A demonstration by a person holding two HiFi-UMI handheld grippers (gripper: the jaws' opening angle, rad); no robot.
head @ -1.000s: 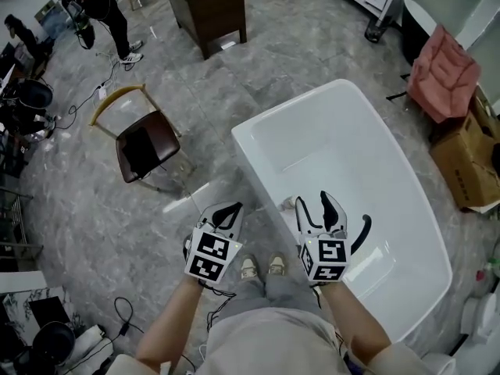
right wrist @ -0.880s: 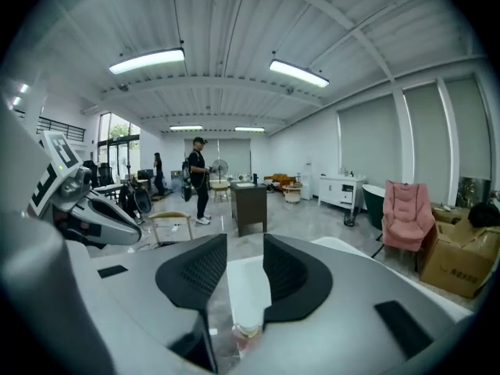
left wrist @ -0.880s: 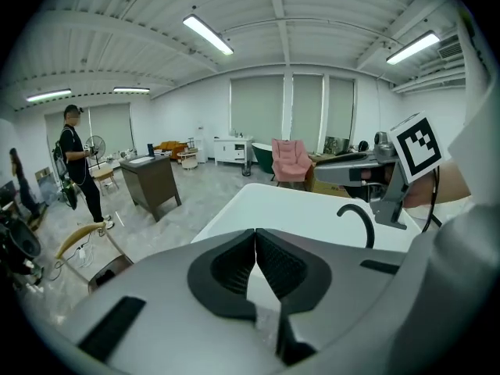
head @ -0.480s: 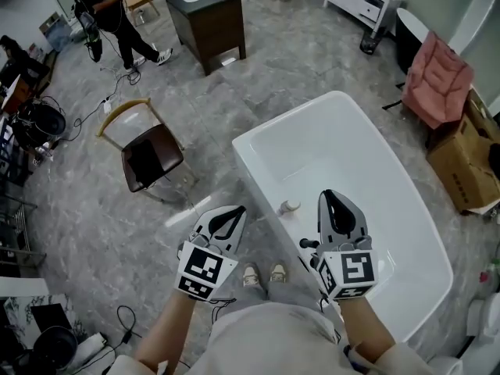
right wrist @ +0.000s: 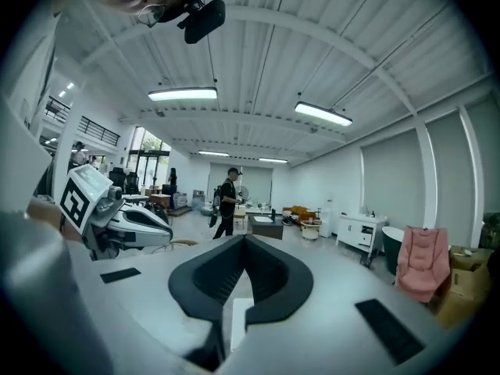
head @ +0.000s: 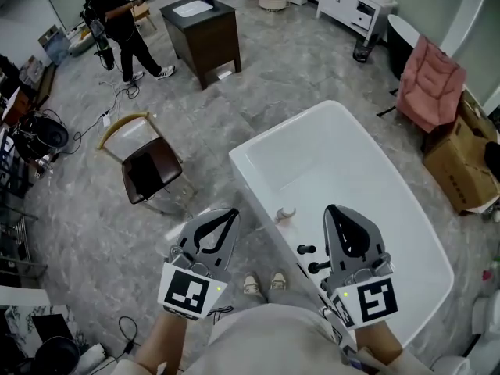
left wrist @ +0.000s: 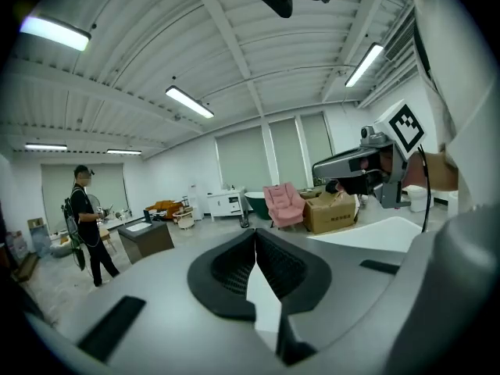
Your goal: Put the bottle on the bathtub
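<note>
Head view: small pale bottle [head: 285,212] sits on the near-left rim of the white bathtub [head: 344,170]. Too small to tell if it is upright or tipped. Nothing is touching it. Black fittings [head: 305,250] are on the same rim, a bit nearer the person.

Left tool [head: 232,212] is off the tub's left side, over the floor, apart from the bottle. Right tool [head: 331,208] is over the tub's near end, also apart from the bottle, which lies between the two tips. The left gripper view shows the left tool [left wrist: 255,233] with jaws pressed together and nothing in them. The right gripper view shows the same for the right tool [right wrist: 244,238]: closed, empty, aimed out at the room and not down at the tub.

Judgement: placement looks done, with the bottle resting on the tub edge and both tools free of it. Nothing obvious is left, except maybe backing the tools clear. If that pale item isn't the bottle, no other candidate is visible.

Around: a chair [head: 144,166] on the floor to the left, a dark cabinet [head: 205,33] further off, a person [head: 117,22] standing beyond it, and a pink armchair [head: 430,80] and cardboard box [head: 461,166] to the right.
</note>
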